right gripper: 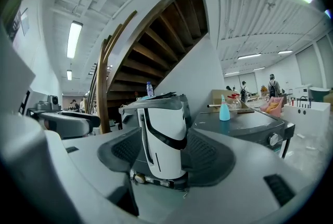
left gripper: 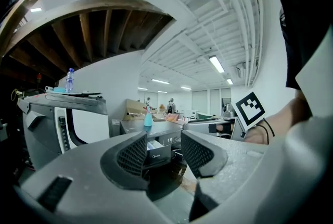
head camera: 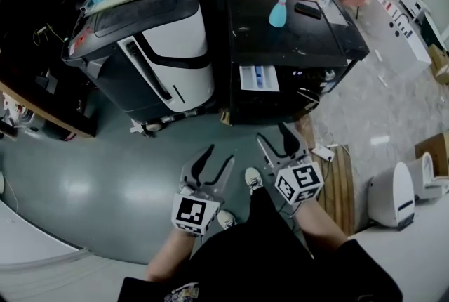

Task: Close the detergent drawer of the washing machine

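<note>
Step in hand: approach, judged from the layout; the drawer has not been contacted. In the head view the black washing machine point(head camera: 287, 41) stands at upper centre, and its detergent drawer point(head camera: 259, 77) projects, pulled out, from the upper left of the front panel. The left tongs point(head camera: 219, 156) and right tongs point(head camera: 277, 141) sit at lower centre above the floor point(head camera: 105, 181), well apart from the machine. Both tongs are spread wide with nothing between the pads. The next move calls for bringing one set of tongs forward to the drawer's front face and pushing it squarely inward until flush; no grip appears necessary. The left gripper view lines up the drawer point(left gripper: 154, 144) far off in the gap between its jaws, a detail the head view cannot confirm. The right gripper view points instead at the neighbouring white-and-grey appliance point(right gripper: 164, 134); it shows the washing machine point(right gripper: 244, 124) at the right with a teal bottle point(right gripper: 224, 109) on top, but not the drawer. Only the head view shows both tongs together.
</note>
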The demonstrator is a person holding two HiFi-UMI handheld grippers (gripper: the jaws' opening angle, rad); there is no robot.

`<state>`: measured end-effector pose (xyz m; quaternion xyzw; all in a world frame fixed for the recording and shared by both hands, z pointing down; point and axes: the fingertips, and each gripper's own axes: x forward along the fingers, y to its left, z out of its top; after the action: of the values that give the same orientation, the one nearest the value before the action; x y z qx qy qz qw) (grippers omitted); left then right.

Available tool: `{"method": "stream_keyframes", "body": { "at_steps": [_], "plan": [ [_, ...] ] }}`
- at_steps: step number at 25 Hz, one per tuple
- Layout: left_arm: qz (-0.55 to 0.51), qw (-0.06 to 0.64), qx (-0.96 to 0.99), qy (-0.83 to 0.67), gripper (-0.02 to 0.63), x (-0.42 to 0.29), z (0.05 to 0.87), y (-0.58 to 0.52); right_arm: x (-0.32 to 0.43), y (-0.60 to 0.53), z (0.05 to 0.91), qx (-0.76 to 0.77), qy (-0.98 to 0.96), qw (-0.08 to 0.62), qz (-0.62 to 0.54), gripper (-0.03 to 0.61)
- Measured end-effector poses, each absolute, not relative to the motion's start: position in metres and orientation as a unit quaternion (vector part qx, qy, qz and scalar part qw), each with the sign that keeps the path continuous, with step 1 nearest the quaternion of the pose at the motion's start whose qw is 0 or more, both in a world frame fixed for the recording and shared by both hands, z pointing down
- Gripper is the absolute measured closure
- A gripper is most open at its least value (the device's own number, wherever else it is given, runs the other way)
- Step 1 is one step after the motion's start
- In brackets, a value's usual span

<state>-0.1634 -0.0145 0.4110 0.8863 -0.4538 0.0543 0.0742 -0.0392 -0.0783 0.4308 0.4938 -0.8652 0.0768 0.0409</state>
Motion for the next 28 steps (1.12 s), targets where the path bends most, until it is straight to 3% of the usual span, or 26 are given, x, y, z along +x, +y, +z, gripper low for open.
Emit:
{"method": "stream_keyframes", "body": {
  "at_steps": [28],
  "plan": [
    [0.074,0.113,0.889,-0.438,0.428,-0.081,0.465,-0.171,0.062,-0.249,0.568,0.515,-0.832,0.138,0.155,0.304]
  ]
}}
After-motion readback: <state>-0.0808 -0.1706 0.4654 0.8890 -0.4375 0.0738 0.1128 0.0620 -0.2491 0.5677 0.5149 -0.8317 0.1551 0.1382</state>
